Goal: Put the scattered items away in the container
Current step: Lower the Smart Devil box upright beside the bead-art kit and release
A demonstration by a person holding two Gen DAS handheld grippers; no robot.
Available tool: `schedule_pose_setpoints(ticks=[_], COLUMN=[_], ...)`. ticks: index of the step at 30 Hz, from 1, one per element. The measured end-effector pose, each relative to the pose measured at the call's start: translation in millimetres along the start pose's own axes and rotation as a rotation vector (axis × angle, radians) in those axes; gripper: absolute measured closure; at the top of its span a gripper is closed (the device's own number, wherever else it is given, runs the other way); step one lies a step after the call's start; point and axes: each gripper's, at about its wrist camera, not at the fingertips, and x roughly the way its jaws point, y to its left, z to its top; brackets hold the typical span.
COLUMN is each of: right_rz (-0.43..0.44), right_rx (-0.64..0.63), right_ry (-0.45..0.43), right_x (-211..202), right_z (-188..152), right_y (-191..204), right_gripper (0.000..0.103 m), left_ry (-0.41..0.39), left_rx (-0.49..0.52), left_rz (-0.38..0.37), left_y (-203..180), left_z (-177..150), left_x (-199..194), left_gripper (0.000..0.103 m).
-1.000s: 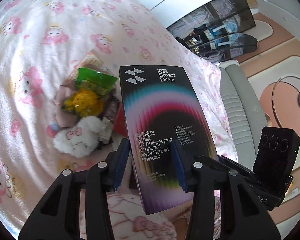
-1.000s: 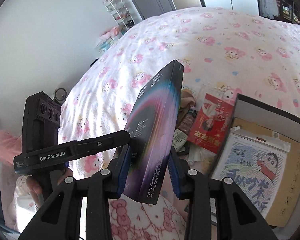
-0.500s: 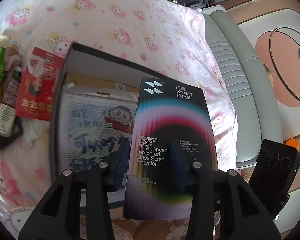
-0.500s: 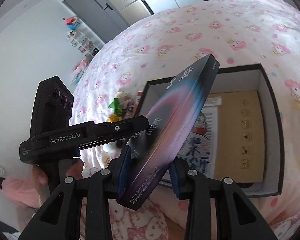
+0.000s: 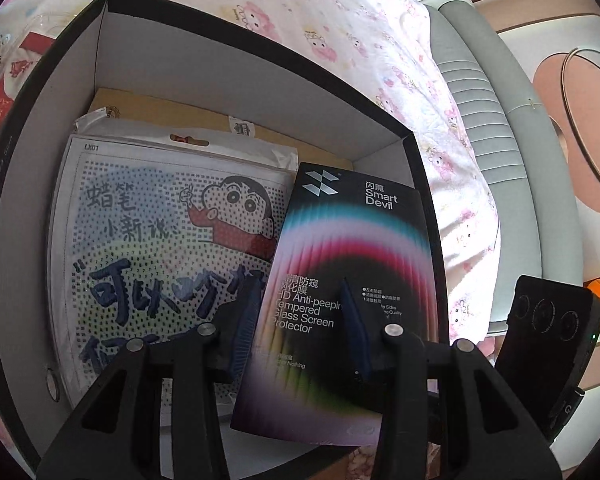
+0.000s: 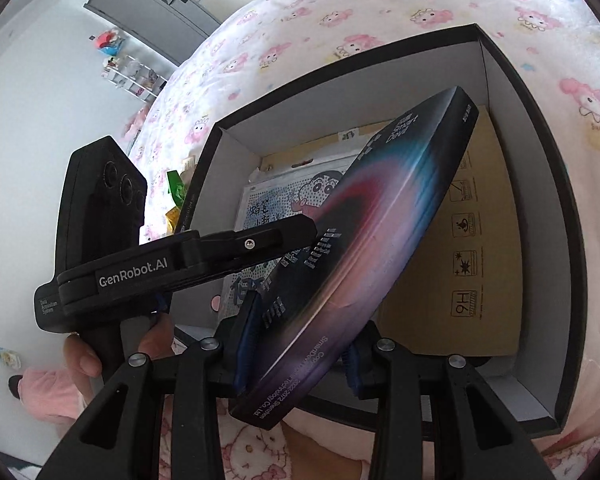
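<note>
**Screen protector box held by both grippers over the open container**

Left wrist view: the left gripper (image 5: 300, 324) has its blue pads closed on the lower part of the screen protector box (image 5: 342, 280), one pad at the box's left edge and the other pressed on its printed face. The box is dark with a rainbow arc and white lettering, and it hangs tilted over the right side of the container (image 5: 100, 36), a black carton with white inner walls that sits on the bed cover (image 5: 320, 20) with its pink cartoon print. Inside the container, a cartoon sheet (image 5: 160, 240) in a clear sleeve lies flat along the left side, on top of a brown card (image 5: 160, 108) that covers the floor. The box's top edge reaches toward the container's far right corner. A red packet (image 5: 4, 92) lies on the bed cover just outside the container's left wall. The right gripper's black body shows at the lower right edge of this view.

Right wrist view: the right gripper (image 6: 296, 348) clamps the same box (image 6: 380, 248) across its thickness near its lower end, jaws narrow. The box slants up and to the right above the container (image 6: 540, 152), clear of the brown card (image 6: 480, 280) on the floor. The left gripper (image 6: 312, 232) comes in from the left, its tip against the box's face, with a hand (image 6: 88, 356) around its handle. The cartoon sheet (image 6: 276, 208) shows behind the box, and green snack packets (image 6: 176, 188) lie on the bed cover (image 6: 380, 12) beyond the container's left wall.
</note>
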Motion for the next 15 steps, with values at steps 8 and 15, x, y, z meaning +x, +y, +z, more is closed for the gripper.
schedule_pose_setpoints(ticks=[8,15], right_rz=[-0.137,-0.228], right_rx=[0.025,0.010], right_ry=[0.022,0.007], right_x=[10.2,1.2], right_z=[7.9,8.9], right_y=[-4.3,-9.8], right_gripper=[0.069,0.068], left_ry=[0.009,0.000], left_rx=[0.013,-0.003], left_rz=[0.036,0.137], left_y=[1.5,12.8], left_z=[-1.6,0.1], left_x=[5.2,7.0], left_gripper=[0.062,0.062])
